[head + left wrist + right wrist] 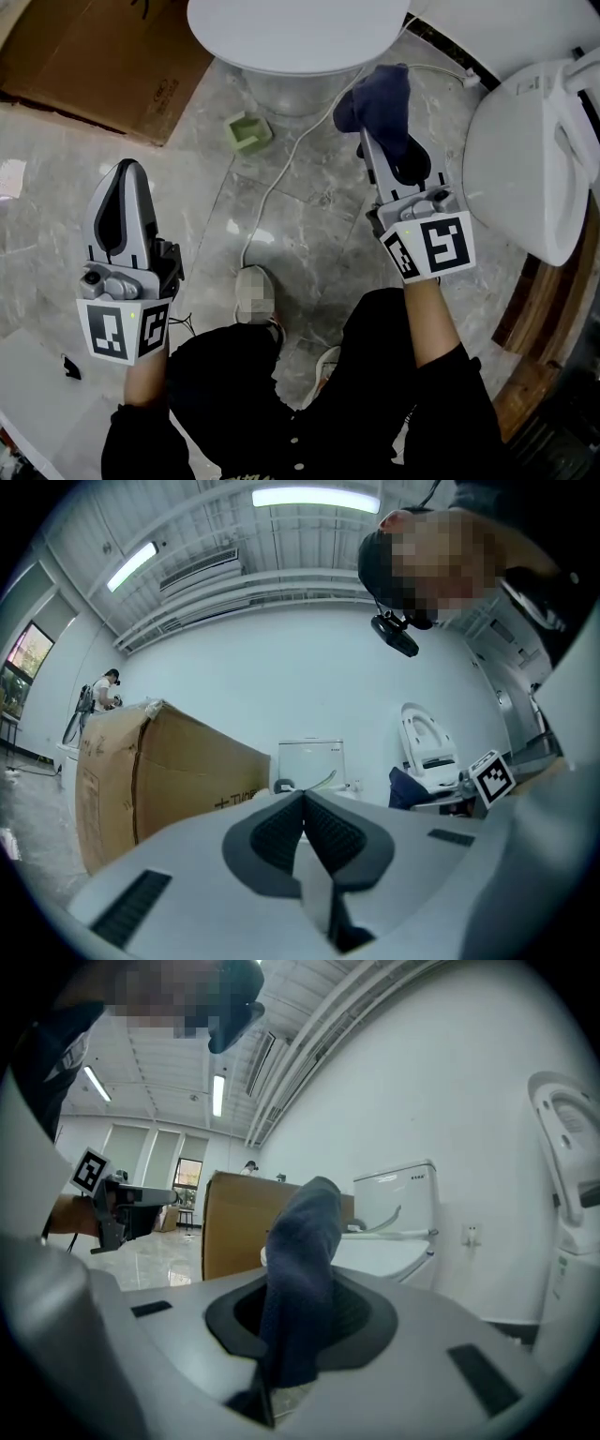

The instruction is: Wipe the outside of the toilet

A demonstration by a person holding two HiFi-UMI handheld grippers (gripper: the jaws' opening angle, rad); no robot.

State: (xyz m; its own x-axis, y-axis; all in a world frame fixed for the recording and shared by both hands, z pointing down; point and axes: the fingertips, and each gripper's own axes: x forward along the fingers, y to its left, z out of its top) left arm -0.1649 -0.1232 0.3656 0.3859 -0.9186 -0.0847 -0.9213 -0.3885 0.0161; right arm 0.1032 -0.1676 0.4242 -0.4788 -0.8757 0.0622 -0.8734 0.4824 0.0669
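Left gripper (pixel 125 178) over the near-left marble floor (pixel 309 197), jaws pressed together, nothing between them. Right gripper (pixel 377 155) clenched on a dark blue cloth (pixel 382 98), its bunched end near the toilet (pixel 291 37) at the floor's far edge; contact unclear. Cardboard box (pixel 103 56) at the far-left corner.

The head camera looks steeply down from above the person's legs, with the toilet (pixel 295 37) at the top edge. The left gripper (pixel 127 171) camera sits low, level, well apart from the toilet. The right gripper (pixel 377 141) camera is nearer, partly covered by the cloth (pixel 300 1269). All views share the toilet and the cardboard box (pixel 103 56) left of it.
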